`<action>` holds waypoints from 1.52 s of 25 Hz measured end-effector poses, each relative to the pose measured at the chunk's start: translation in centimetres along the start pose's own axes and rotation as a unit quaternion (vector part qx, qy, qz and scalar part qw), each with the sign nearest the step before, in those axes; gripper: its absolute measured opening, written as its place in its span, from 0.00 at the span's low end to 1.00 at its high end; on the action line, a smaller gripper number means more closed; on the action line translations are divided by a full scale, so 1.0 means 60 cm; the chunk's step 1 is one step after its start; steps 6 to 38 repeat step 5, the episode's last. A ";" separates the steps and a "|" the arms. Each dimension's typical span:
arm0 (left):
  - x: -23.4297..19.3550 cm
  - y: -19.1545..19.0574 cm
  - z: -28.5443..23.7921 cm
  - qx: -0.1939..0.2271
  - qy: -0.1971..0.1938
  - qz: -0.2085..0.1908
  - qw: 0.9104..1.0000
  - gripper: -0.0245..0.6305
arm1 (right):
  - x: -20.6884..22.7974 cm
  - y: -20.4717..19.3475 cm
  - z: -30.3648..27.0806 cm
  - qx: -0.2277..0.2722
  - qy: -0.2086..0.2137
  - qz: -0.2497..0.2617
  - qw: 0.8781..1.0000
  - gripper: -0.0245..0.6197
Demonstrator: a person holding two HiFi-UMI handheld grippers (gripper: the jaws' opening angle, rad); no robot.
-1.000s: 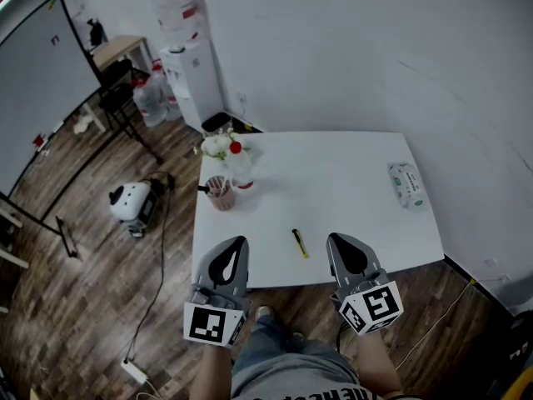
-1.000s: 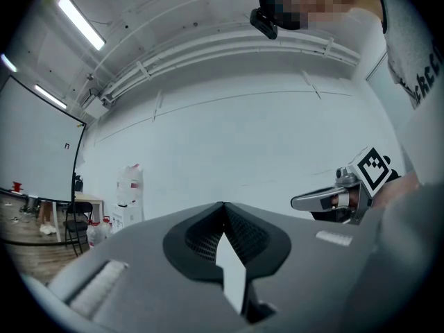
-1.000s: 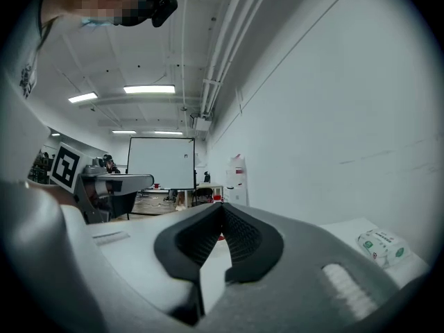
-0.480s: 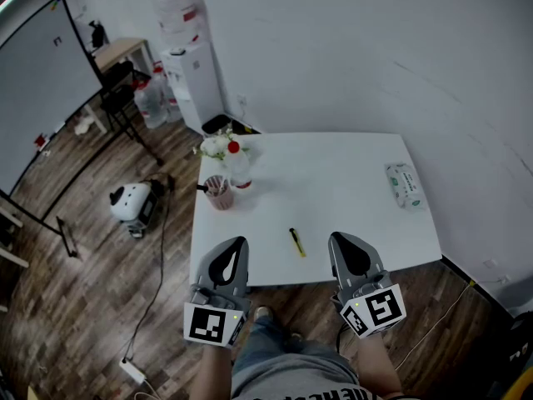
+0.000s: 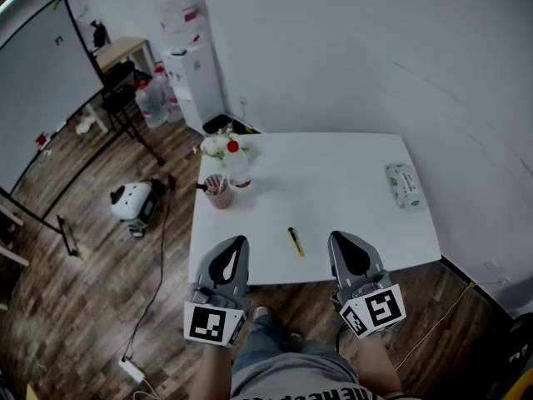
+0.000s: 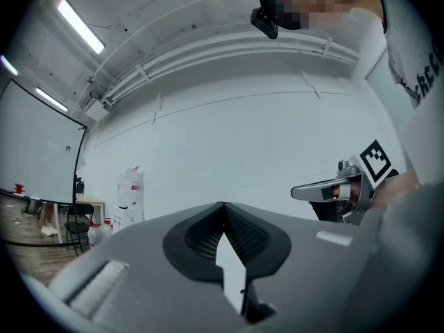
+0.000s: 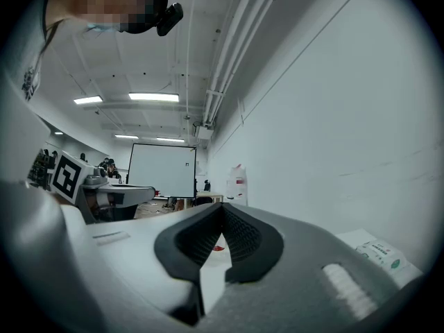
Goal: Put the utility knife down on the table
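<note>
Utility knife (image 5: 295, 241), slim, yellow and black, lies flat on the white rectangular table (image 5: 333, 182) near its front edge, between the two grippers and touching neither. The left gripper (image 5: 239, 242) and the right gripper (image 5: 336, 237) hover at that edge, each clenched on nothing, tips meeting. Further back stand a pink cup (image 5: 219, 192) and a flower vase (image 5: 236, 162); at the right edge lies what looks like a wipes pack (image 5: 405, 185).
</note>
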State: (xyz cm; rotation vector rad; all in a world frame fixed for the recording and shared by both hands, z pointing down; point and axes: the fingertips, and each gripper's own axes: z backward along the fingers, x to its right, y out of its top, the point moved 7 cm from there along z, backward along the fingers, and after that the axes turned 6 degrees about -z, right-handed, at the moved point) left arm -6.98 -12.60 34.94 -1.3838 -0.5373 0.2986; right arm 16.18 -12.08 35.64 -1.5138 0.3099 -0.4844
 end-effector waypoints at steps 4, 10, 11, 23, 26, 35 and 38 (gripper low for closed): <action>0.002 -0.003 -0.005 -0.001 -0.002 0.000 1.000 0.05 | 0.003 0.000 -0.003 0.001 0.001 0.002 1.000 0.04; 0.003 -0.003 -0.007 -0.002 -0.002 0.000 1.000 0.05 | 0.004 0.000 -0.003 0.001 0.001 0.003 1.000 0.04; 0.003 -0.003 -0.007 -0.002 -0.002 0.000 1.000 0.05 | 0.004 0.000 -0.003 0.001 0.001 0.003 1.000 0.04; 0.003 -0.003 -0.007 -0.002 -0.002 0.000 1.000 0.05 | 0.004 0.000 -0.003 0.001 0.001 0.003 1.000 0.04; 0.003 -0.003 -0.007 -0.002 -0.002 0.000 1.000 0.05 | 0.004 0.000 -0.003 0.001 0.001 0.003 1.000 0.04; 0.003 -0.003 -0.007 -0.002 -0.002 0.000 1.000 0.05 | 0.004 0.000 -0.003 0.001 0.001 0.003 1.000 0.04; 0.003 -0.003 -0.007 -0.002 -0.002 0.000 1.000 0.05 | 0.004 0.000 -0.003 0.001 0.001 0.003 1.000 0.04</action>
